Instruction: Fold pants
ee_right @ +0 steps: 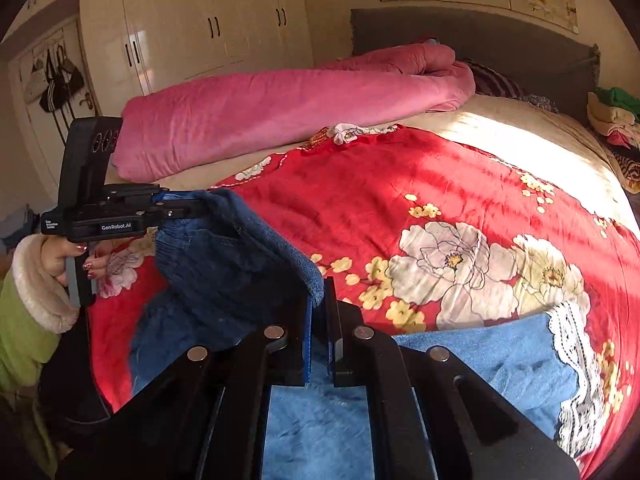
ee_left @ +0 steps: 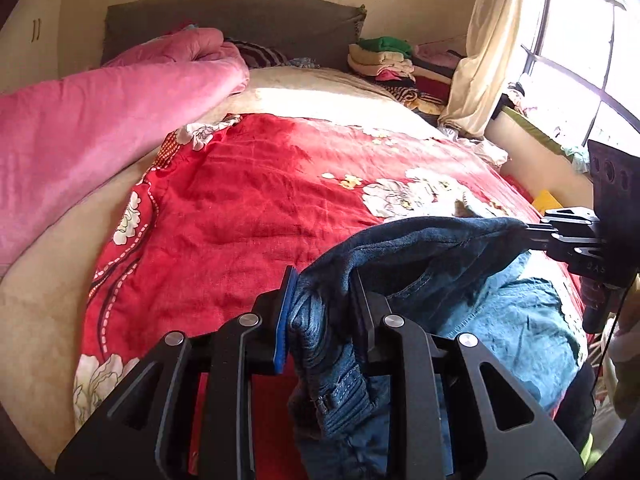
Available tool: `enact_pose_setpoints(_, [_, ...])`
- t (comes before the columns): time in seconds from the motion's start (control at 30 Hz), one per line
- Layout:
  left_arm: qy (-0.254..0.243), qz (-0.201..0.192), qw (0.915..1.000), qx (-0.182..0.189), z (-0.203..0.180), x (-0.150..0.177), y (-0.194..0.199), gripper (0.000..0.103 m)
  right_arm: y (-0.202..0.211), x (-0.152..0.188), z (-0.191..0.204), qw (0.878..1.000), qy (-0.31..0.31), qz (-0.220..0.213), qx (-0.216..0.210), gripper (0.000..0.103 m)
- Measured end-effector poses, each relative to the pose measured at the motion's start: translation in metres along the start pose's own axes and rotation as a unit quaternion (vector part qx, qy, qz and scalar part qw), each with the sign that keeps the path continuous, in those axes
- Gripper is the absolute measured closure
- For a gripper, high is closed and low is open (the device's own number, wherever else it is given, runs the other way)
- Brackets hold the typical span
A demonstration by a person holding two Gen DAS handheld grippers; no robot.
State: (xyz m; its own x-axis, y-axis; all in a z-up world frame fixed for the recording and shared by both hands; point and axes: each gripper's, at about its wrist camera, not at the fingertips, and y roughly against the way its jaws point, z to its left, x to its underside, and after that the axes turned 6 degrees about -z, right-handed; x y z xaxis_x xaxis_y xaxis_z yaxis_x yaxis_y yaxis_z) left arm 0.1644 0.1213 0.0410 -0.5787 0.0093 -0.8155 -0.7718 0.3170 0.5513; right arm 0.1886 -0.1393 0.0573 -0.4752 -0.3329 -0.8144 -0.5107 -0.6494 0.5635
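Above the near edge of the red floral bedspread (ee_left: 240, 208), the pants (ee_left: 400, 264) hang lifted between both tools. Left gripper (ee_left: 324, 304) fingers pinch one bunched waistband corner. Right gripper (ee_right: 319, 312) fingers pinch the other corner. A pink quilt (ee_right: 280, 108) lies far left.

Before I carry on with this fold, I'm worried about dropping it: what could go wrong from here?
1. The left gripper clamps a thick bunched wad of the jeans, so layers may slide out unevenly.
2. The right gripper pinches only a thin edge; a tug could free it.
3. The fabric sags between both grips, so it may land creased on the red floral quilt.
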Motion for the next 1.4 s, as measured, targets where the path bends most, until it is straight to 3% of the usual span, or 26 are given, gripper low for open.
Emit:
enact_pose_setpoints(0.3, [-0.014, 0.018, 0.9996, 0.019, -0.038, 0.055, 0.05, 0.084, 0.042, 0.074, 0.048, 0.999, -0.03, 0.002, -0.041, 0.099])
enact_pose_setpoints(0.4, [-0.025, 0.039, 0.9988, 0.015, -0.051, 0.076, 0.058, 0.08, 0.047, 0.101, 0.064, 0.998, -0.028, 0.016, -0.048, 0.099])
enact_pose_setpoints(0.6, [-0.002, 0.104, 0.9945, -0.008, -0.051, 0.114, 0.051, 0.078, 0.05, 0.134, 0.086, 0.997, -0.051, 0.028, -0.059, 0.098])
enact_pose_setpoints(0.73, [0.015, 0.104, 0.9943, -0.016, -0.049, 0.116, 0.058, 0.073, 0.04, 0.149, 0.095, 0.997, -0.043, 0.048, -0.041, 0.098])
enact_pose_setpoints(0.8, [0.011, 0.1, 0.9936, -0.052, -0.049, 0.116, 0.063, 0.057, 0.034, 0.155, 0.098, 0.996, -0.046, 0.062, -0.035, 0.098])
enact_pose_setpoints(0.83, [0.004, 0.095, 0.993, -0.07, -0.051, 0.114, 0.066, 0.057, 0.033, 0.156, 0.099, 0.996, -0.051, 0.06, -0.037, 0.098])
enact_pose_setpoints(0.97, [-0.009, 0.043, 0.9961, -0.076, -0.056, 0.099, 0.081, 0.058, 0.036, 0.151, 0.103, 0.997, -0.058, 0.035, -0.042, 0.098])
enact_pose_setpoints(1.03, [-0.012, 0.065, 0.9938, -0.09, -0.052, 0.1, 0.073, 0.058, 0.027, 0.156, 0.1, 0.995, -0.066, 0.057, -0.037, 0.098])
enact_pose_setpoints(1.17, [0.023, 0.088, 0.9932, -0.072, -0.044, 0.113, 0.076, 0.057, 0.019, 0.167, 0.091, 0.992, -0.096, 0.07, -0.045, 0.095])
enact_pose_setpoints(1.3, [0.04, 0.08, 0.9931, -0.076, -0.038, 0.116, 0.095, 0.04, 0.023, 0.167, 0.096, 0.993, -0.084, 0.069, -0.041, 0.095])
enact_pose_setpoints(1.4, [0.046, 0.072, 0.9926, -0.086, -0.035, 0.114, 0.11, 0.034, 0.024, 0.165, 0.1, 0.994, -0.078, 0.07, -0.037, 0.092])
